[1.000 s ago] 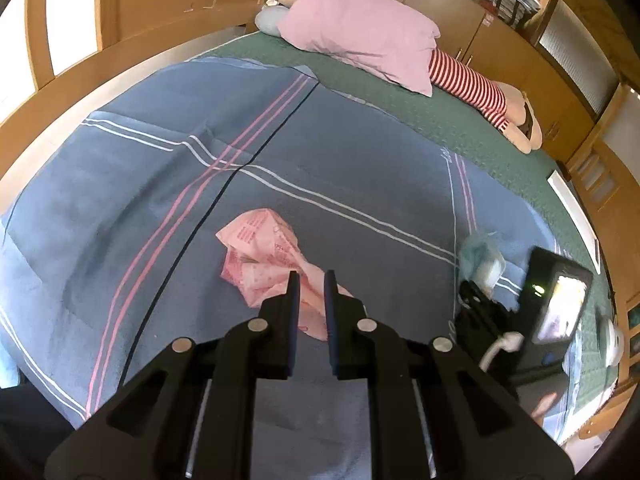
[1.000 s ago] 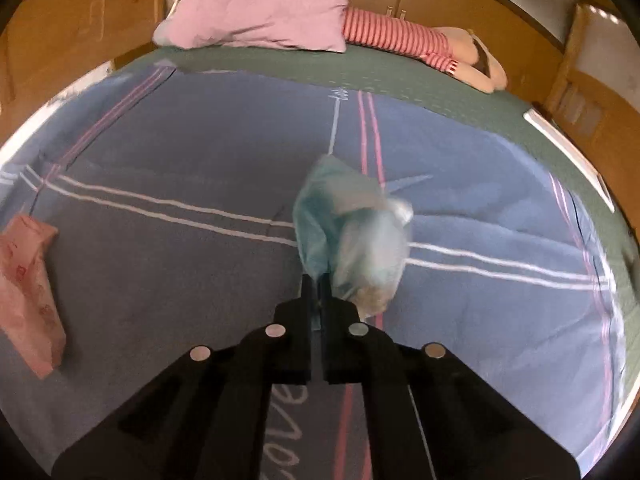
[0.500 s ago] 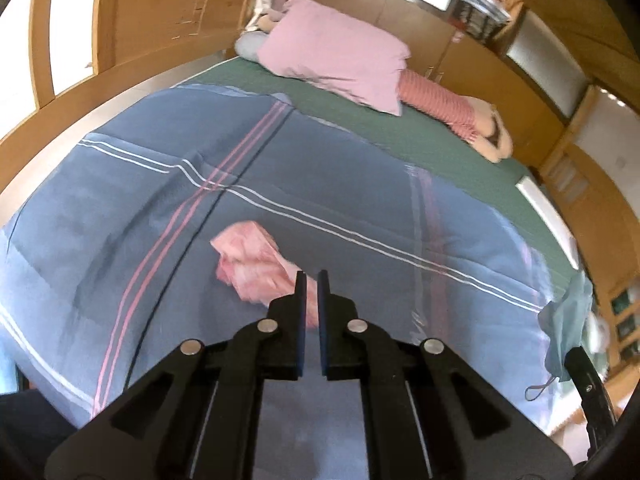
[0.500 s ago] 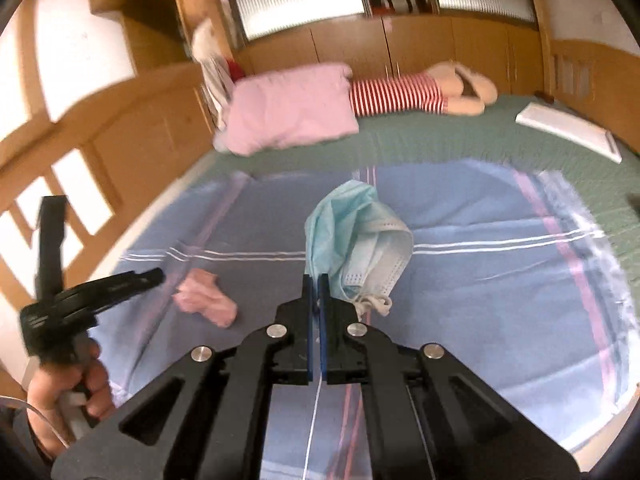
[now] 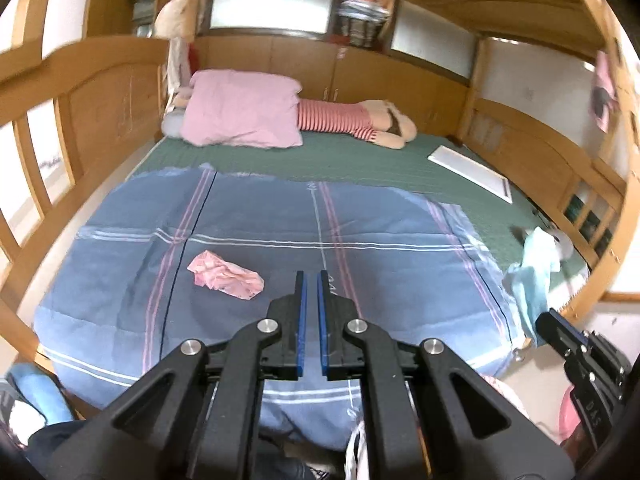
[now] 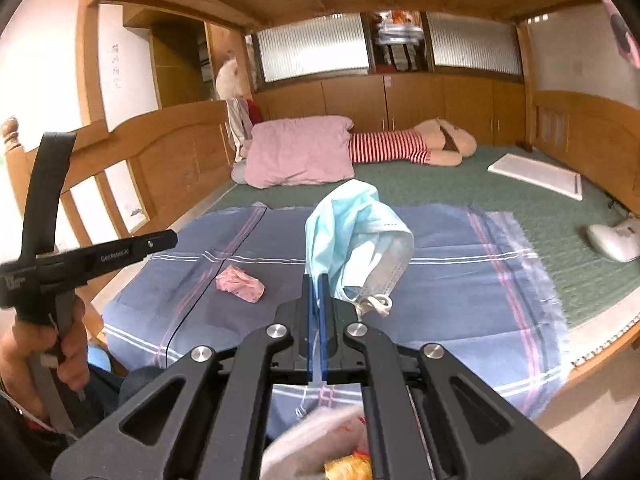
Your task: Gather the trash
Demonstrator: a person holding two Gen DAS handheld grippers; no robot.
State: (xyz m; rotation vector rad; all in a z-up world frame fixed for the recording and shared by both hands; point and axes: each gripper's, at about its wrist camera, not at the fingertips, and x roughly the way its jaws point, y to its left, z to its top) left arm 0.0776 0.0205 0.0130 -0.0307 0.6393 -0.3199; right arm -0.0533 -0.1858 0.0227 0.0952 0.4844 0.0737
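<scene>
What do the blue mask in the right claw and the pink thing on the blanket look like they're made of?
Face mask: probably thin nonwoven fabric, matte; it drapes limply and has a white ear loop. Pink wrapper: looks like thin crumpled plastic or paper with faint print; which one is unclear.

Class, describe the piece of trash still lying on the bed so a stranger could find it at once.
Start at the blue striped blanket covering the bed's near end. On its left half lies a crumpled pink wrapper, the only loose thing on the blanket; the pink pillow is far larger, at the headboard.
</scene>
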